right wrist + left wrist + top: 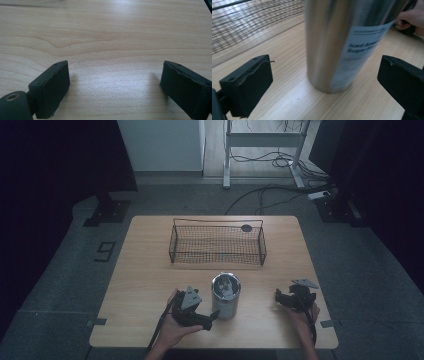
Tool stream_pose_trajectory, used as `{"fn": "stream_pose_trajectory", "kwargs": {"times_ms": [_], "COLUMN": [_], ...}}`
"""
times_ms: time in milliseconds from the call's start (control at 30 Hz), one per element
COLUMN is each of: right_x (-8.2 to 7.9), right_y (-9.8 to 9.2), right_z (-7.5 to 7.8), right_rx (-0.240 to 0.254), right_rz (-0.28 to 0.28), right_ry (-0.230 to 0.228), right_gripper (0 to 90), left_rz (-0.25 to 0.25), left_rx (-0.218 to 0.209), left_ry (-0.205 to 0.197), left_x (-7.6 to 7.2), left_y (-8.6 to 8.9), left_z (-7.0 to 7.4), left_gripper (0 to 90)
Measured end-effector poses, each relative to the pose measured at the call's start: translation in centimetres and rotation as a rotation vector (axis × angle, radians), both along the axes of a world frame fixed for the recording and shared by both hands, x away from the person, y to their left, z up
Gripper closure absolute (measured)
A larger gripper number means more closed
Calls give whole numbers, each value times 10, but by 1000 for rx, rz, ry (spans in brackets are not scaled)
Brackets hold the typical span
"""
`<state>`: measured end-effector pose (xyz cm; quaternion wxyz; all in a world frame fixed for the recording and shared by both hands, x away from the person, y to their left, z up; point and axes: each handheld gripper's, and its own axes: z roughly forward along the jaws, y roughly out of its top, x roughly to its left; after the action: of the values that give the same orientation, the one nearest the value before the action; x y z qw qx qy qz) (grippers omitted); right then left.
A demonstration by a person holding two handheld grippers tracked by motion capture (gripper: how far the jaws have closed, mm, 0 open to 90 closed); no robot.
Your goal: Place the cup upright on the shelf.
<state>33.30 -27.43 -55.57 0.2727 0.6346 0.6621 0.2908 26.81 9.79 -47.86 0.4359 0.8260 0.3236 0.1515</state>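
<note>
A shiny steel canister (226,296) with a white printed label stands upright on the wooden table (150,285), near the front middle. My left gripper (210,316) is just to its left, aimed at it. In the left gripper view the canister (337,42) rises close ahead of my left gripper (325,65); the jaws stand wide apart and do not touch it. My right gripper (280,297) is at the front right, a short way from the canister. In the right gripper view my right gripper (113,72) is open over bare wood.
A dark wire basket (217,245) stands at the back centre of the table, with a small dark disc (246,227) at its far rim. The basket's mesh (249,22) lies behind the canister. The other hand (412,17) is beyond the canister. Cables lie on the floor behind.
</note>
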Motion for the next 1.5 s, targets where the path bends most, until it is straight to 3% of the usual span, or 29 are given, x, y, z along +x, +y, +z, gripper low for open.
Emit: {"fn": "stream_pose_trajectory", "kwargs": {"times_ms": [233, 333, 600, 767, 967, 1367, 1500], "right_x": [0, 0, 0, 0, 0, 0, 0], "right_y": [0, 0, 0, 0, 0, 0, 0], "right_z": [0, 0, 0, 0, 0, 0, 0], "right_rx": [1, 0, 1, 1, 1, 1, 1], "right_rz": [-1, -3, -4, -4, -5, -5, -6], "right_ry": [0, 0, 0, -1, -1, -1, -1], "right_gripper": [88, 88, 90, 91, 92, 92, 94], "left_rz": [-9, -3, -18, -23, -13, -8, -29], "left_rx": [20, -7, -24, -37, -21, -33, -38], "left_ry": [-4, 5, 11, 2, -29, -59, -65], "left_x": [1, 6, 14, 20, 25, 27, 26], "left_y": [-10, -15, -28, -38, -51, -53, -52], "left_z": [-2, -2, -1, -1, -5, -7, -8], "left_gripper": [0, 0, 0, 0, 0, 38, 39]}}
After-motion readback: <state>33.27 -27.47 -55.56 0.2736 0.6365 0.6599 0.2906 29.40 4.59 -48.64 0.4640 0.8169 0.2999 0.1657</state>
